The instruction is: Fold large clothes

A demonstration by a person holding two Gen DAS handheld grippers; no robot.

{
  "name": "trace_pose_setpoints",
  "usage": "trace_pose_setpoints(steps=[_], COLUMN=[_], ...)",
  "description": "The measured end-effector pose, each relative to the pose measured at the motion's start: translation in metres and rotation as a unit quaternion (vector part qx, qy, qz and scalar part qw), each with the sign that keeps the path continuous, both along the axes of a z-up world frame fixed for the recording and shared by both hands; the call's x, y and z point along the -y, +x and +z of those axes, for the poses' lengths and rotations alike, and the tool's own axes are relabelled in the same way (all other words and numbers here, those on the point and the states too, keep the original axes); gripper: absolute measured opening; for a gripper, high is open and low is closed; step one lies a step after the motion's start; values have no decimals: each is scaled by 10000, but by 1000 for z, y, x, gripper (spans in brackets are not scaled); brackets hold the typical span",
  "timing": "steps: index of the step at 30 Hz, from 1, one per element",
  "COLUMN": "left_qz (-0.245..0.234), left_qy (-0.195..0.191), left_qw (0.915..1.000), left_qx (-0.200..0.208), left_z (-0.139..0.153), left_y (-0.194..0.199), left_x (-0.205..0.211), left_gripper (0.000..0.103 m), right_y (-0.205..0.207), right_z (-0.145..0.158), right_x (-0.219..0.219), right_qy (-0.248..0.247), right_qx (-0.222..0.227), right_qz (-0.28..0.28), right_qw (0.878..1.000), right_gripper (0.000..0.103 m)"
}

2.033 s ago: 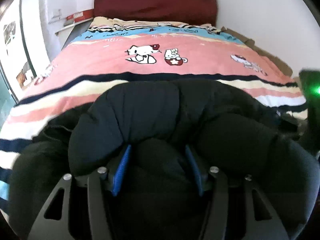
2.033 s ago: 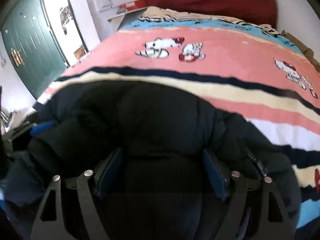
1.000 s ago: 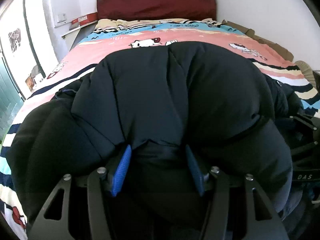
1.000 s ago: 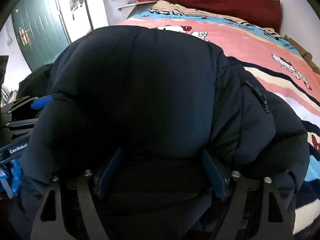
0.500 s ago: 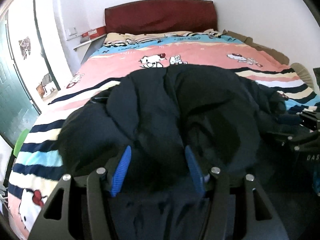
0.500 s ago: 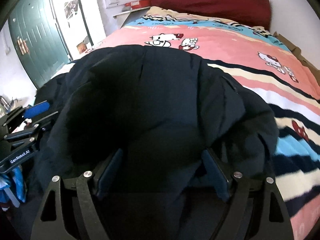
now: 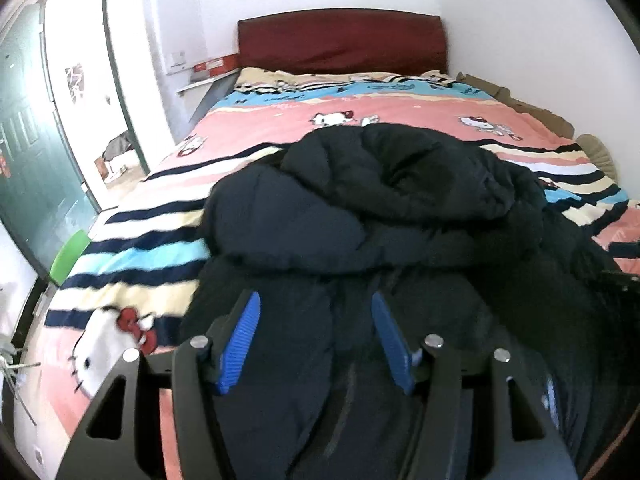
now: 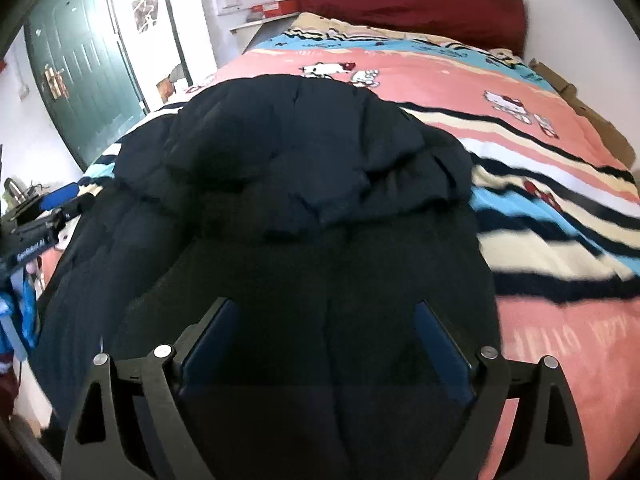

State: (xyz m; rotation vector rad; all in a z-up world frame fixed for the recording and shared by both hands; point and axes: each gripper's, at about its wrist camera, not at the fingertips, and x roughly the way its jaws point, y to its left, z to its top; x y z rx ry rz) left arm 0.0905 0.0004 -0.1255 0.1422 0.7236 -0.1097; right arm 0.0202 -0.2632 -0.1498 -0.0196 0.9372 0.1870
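Dropped from its lifted bulge, the jacket (image 7: pixel 360 208) lies doubled toward twelve o'clock on the bed (image 7: pixel 400 108); left gripper (image 7: pixel 316 340) and right gripper (image 8: pixel 326 340) gape empty, fold laid, smoothing next.

One jacket (image 7: pixel 360 208), one bed (image 7: pixel 132 240)

Bright daylight enters through an overexposed doorway (image 7: pixel 120 92) on the left. Both fisheye views curve strongly, with dark corners. The striped blanket (image 8: pixel 560 248) smears with motion blur. The black puffer jacket (image 8: pixel 304 184) reads dark, with little detail.
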Motion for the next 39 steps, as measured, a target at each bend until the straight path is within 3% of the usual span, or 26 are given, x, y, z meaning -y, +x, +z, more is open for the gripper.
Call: trace_pose_setpoints(steps=[10,18,25,30,39], left_qz=[507,1043,1215,1160,672], left_qy=[-90,-825,-1755,-2110,-3104], left_qw=[9984,9887,9748,9664,9341], left_qx=[-242,-696,-648,-899,-1634], left_z=[-10,-36,-30,-37,-82], left_y=[-45,-77,-94,-91,-89], left_x=[-62,-130,-169,-174,-162], left_gripper=[62,62,63,63,63], right_y=[-72,-109,-109,-109,-104], right_z=[-2,-10,-15,-27,-48], right_x=[58,98,91,93,86], right_qy=[106,569,701,912,1328], right_qx=[-133,-348,-506,-775,-1319], right_qz=[-668,-1145,-938,-1014,-919], right_qw=[9976,9912,9918,9876,9780], right_gripper=[96,101,102,102,102])
